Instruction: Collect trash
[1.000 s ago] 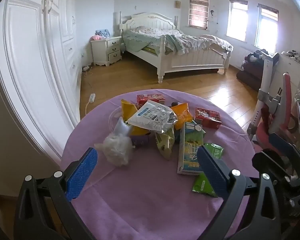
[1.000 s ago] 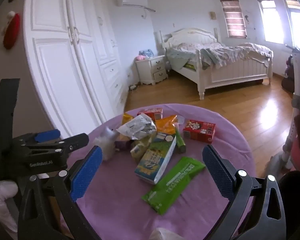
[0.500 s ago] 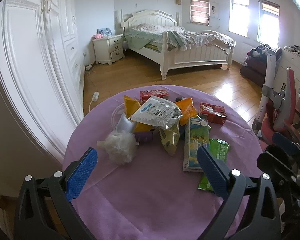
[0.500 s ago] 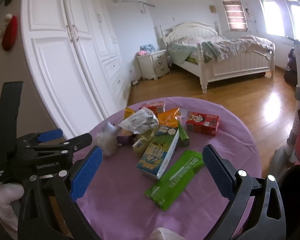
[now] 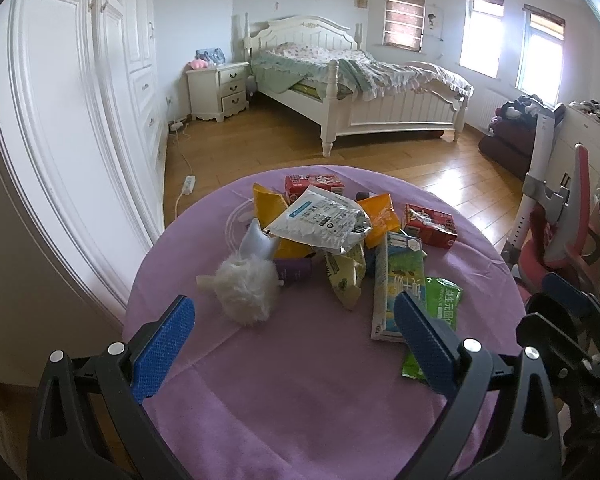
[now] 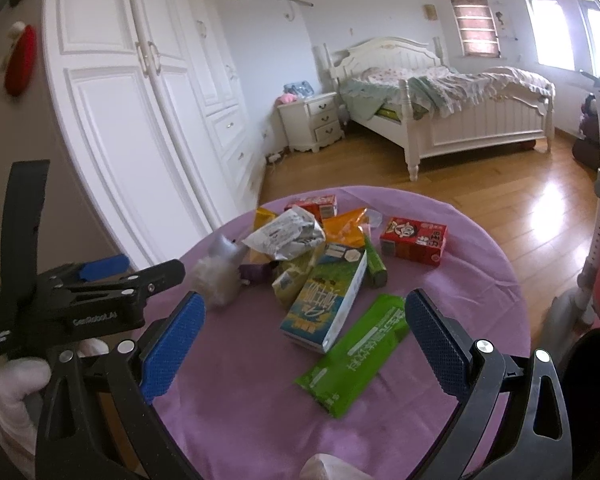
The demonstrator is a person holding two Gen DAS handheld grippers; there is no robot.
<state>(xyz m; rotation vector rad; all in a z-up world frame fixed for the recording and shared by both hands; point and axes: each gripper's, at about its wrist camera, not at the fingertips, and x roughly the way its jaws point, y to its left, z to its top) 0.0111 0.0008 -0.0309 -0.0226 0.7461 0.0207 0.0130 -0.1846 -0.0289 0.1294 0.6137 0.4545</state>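
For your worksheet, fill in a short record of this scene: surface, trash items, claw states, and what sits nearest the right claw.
surface: round table with purple cloth
trash pile: silver-white wrapper on top, orange packets, red boxes, white fluffy wad
nearest right claw: green wrapper, partly under a blue-green carton
left claw: open, empty, above the table
right claw: open, empty

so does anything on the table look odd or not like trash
Yes: a white fluffy thing lies at the left edge of the wrapper pile on the purple table. It looks like a soft toy, not packaging.
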